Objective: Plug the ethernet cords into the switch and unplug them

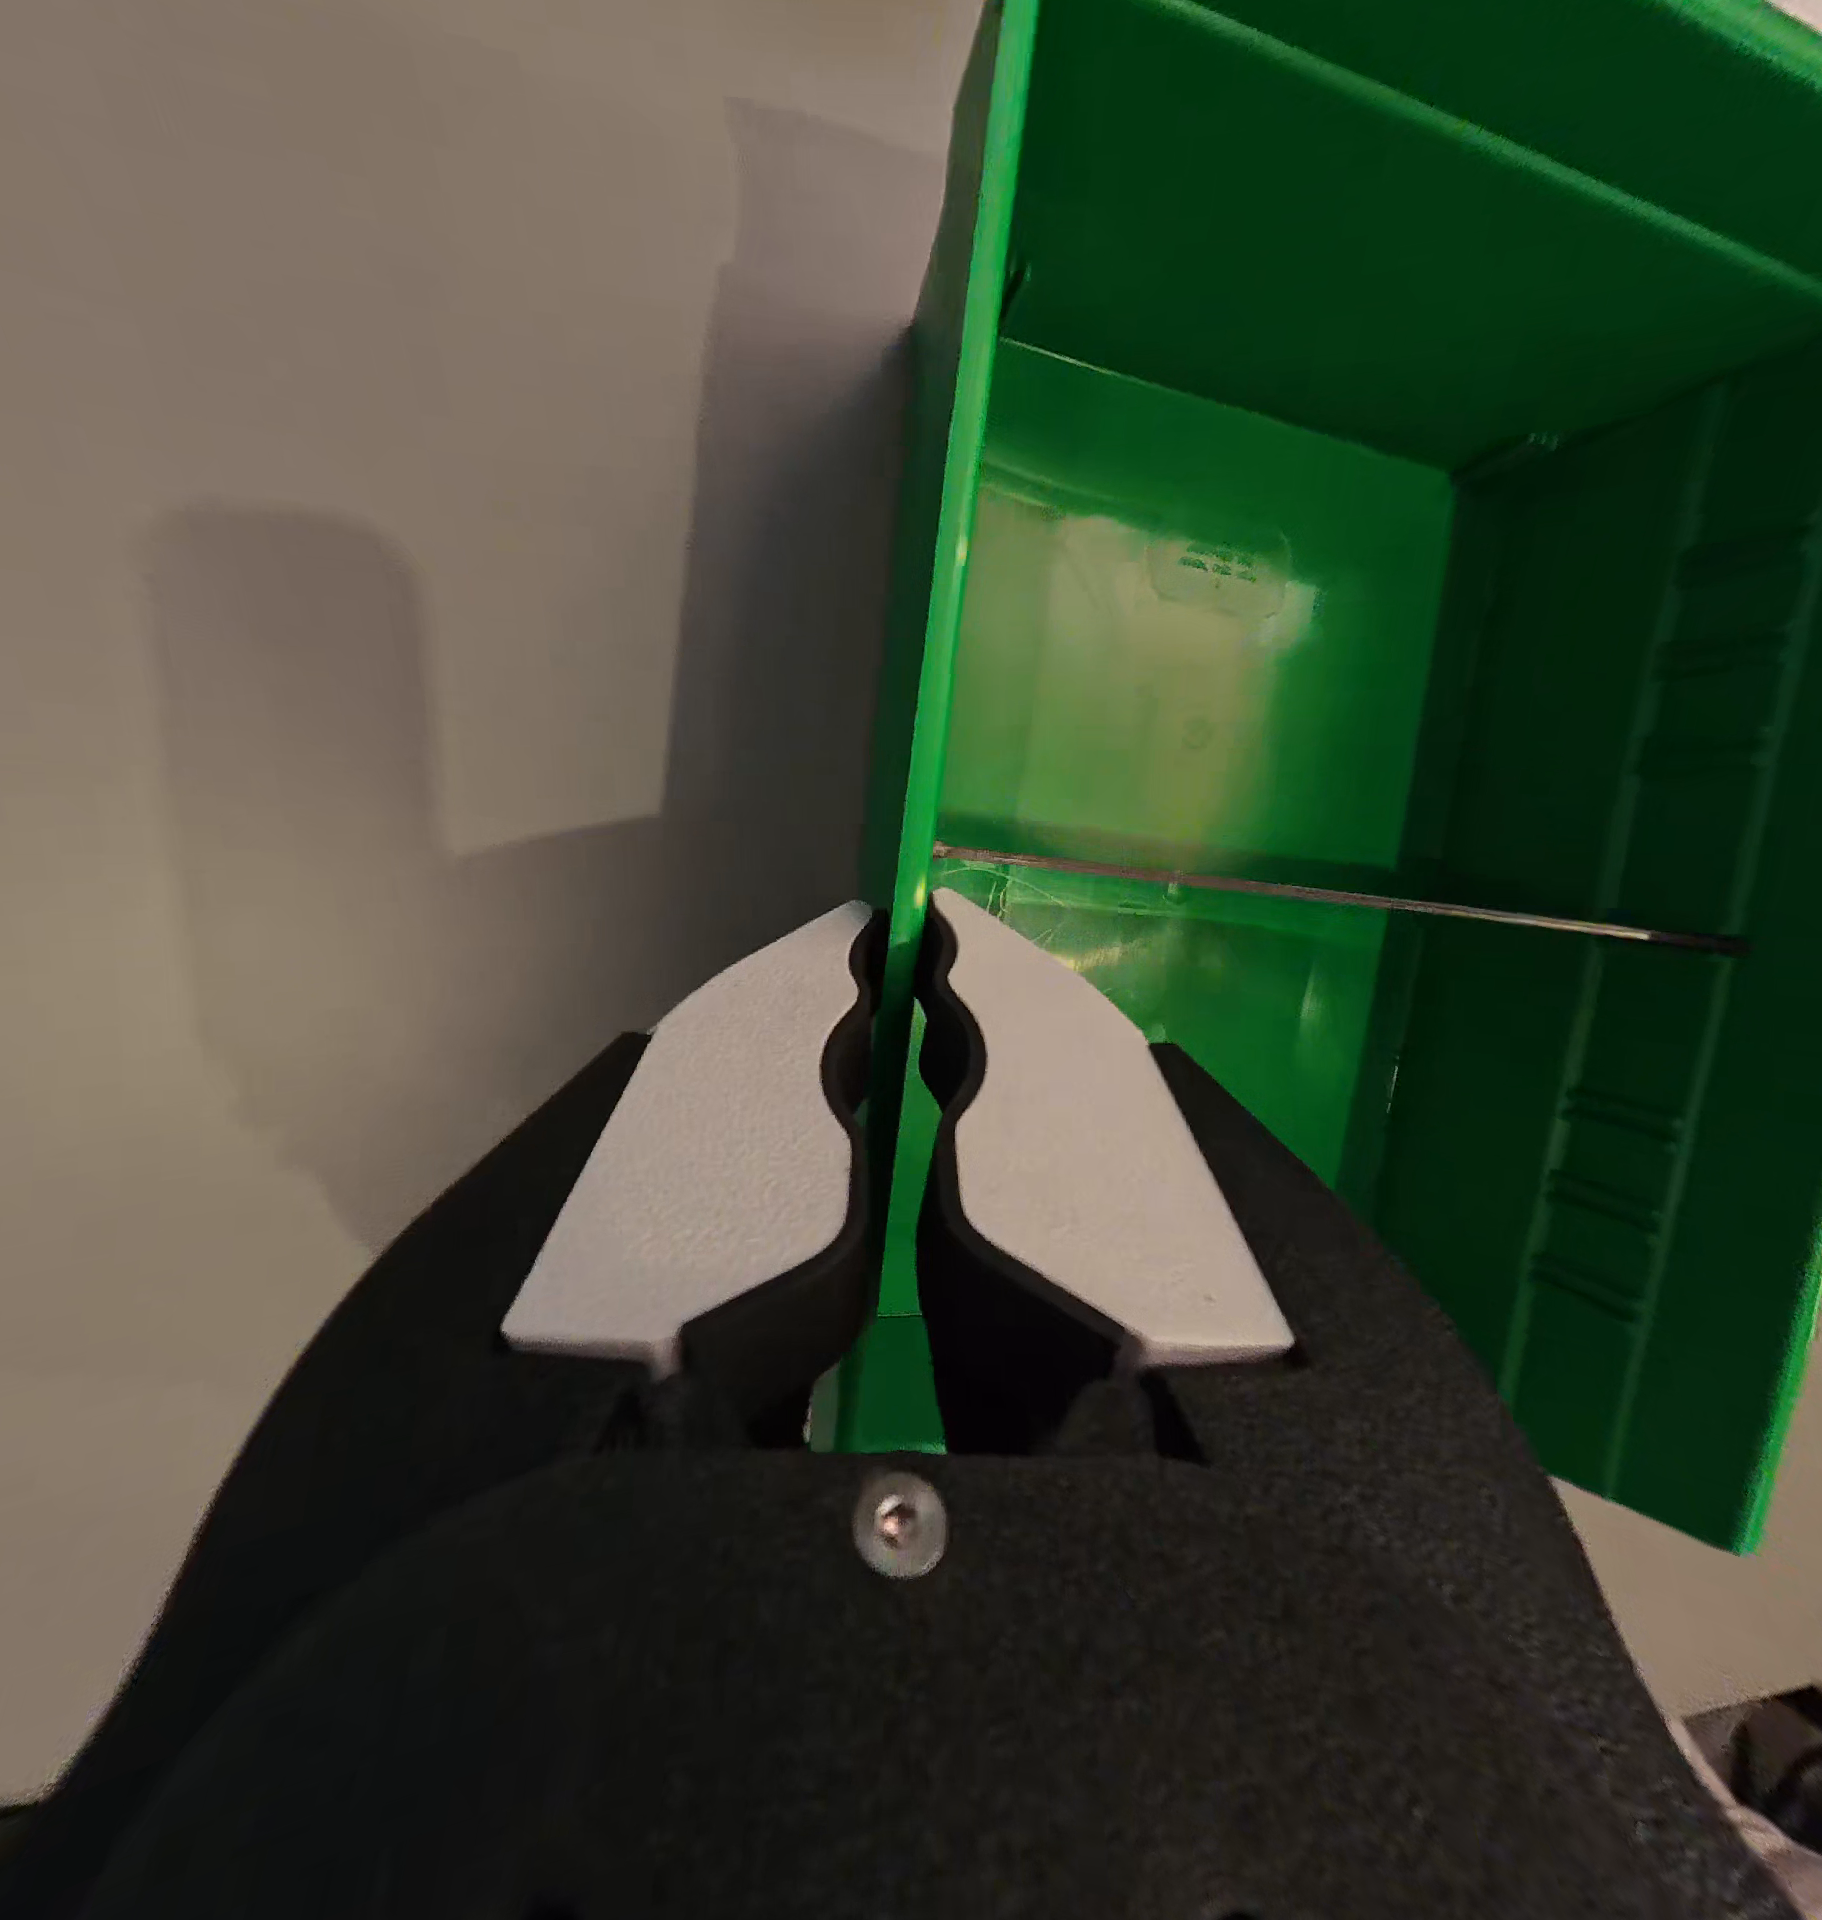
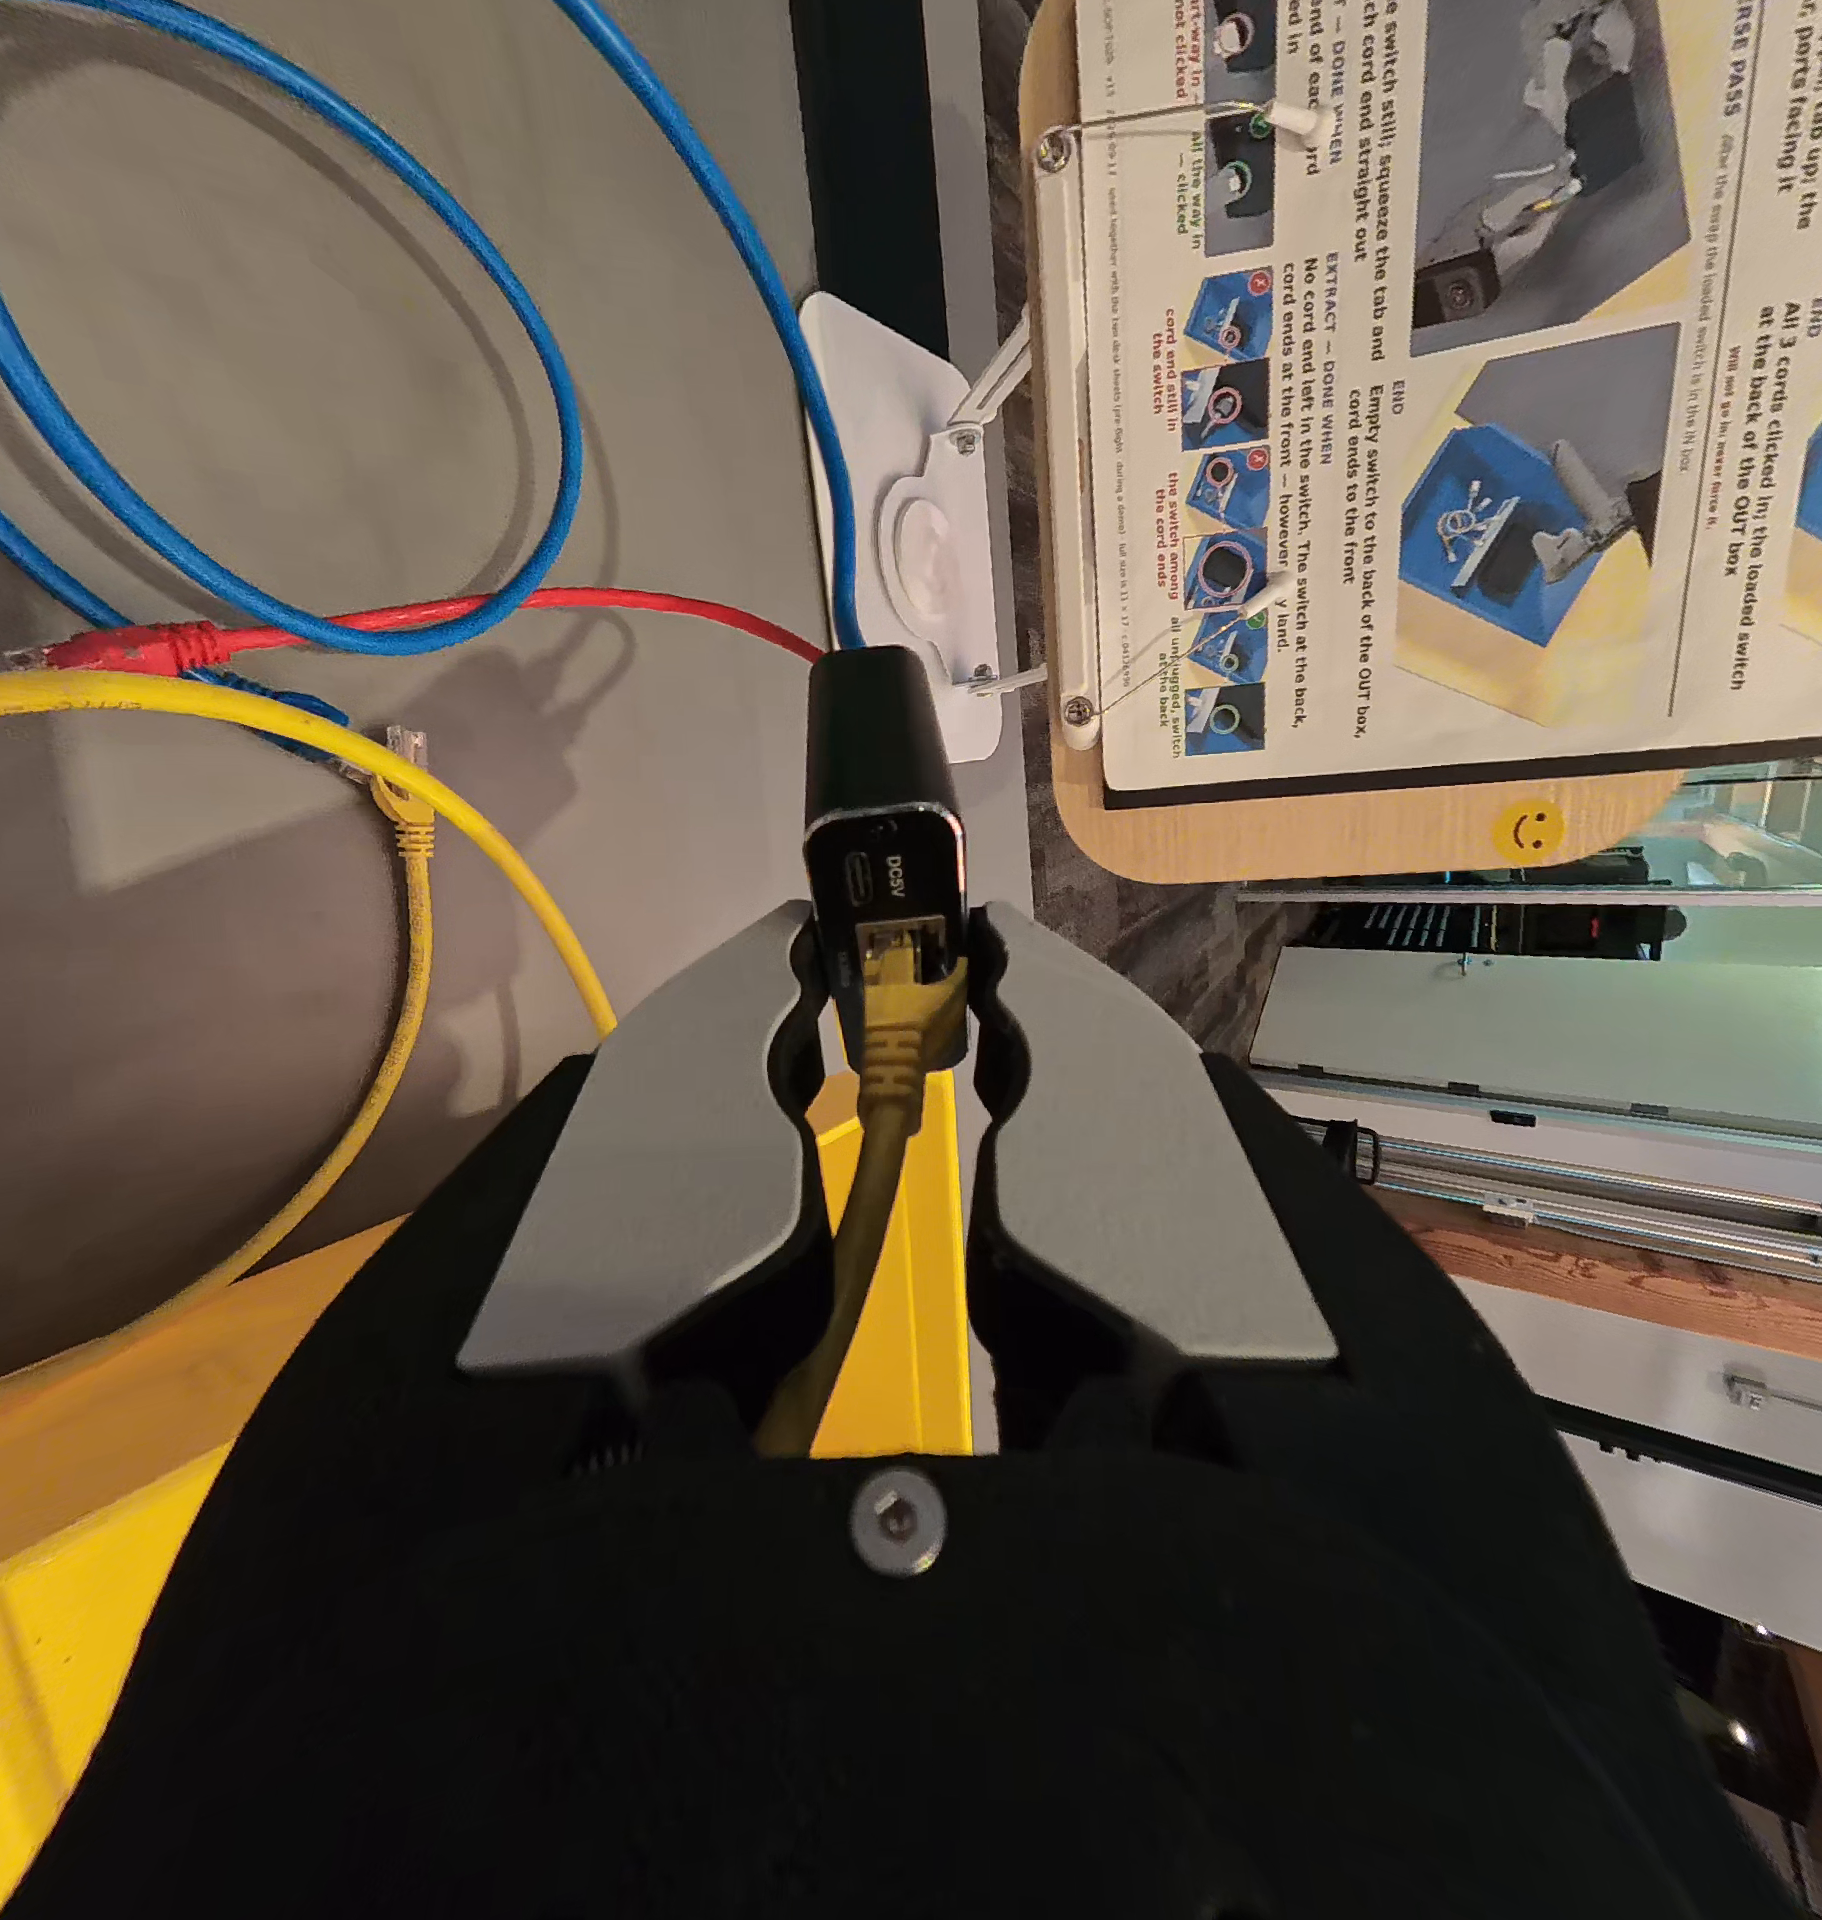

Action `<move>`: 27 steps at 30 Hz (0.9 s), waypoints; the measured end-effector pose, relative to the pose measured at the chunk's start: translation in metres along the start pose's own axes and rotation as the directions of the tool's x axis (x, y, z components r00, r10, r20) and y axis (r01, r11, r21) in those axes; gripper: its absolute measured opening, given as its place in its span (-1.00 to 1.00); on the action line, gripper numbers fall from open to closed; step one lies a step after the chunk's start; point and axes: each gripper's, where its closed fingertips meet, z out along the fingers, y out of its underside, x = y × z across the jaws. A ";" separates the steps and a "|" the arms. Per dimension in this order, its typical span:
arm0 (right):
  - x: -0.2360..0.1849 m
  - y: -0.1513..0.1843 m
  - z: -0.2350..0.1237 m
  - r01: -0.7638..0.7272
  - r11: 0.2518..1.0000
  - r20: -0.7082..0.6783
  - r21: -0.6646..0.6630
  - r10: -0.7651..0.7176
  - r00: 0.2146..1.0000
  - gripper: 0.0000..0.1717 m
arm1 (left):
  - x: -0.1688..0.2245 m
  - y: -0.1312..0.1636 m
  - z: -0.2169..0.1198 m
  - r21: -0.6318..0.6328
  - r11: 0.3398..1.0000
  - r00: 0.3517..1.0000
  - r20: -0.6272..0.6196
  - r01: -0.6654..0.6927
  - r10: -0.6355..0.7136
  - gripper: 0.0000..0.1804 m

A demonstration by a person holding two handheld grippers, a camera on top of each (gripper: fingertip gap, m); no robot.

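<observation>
The left gripper (image 1: 902, 925) is clenched on the thin side wall of a green bin (image 1: 1406, 312), one pad on each face of the wall. The bin's open interior lies to the right, crossed by a clear divider (image 1: 1354, 899); a bare grey surface (image 1: 315, 520) spreads to the left.

The right gripper (image 2: 891, 935) is part open, its pads pressed against the two sides of the black switch (image 2: 876, 748), which it grips by its near end. The switch stands between grey tabletop on the left and the table edge on the right. A yellow cord (image 2: 891, 1049) is plugged into the near port and runs back between the fingers. Blue (image 2: 533, 343) and red (image 2: 595, 603) cords lie loose to the far left.
</observation>
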 end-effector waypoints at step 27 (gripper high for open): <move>-0.006 -0.004 0.002 0.034 0.999 0.016 -0.011 -0.034 0.999 -0.69 | 0.032 -0.024 -0.073 0.249 0.961 0.992 0.072 -0.118 0.103 -0.80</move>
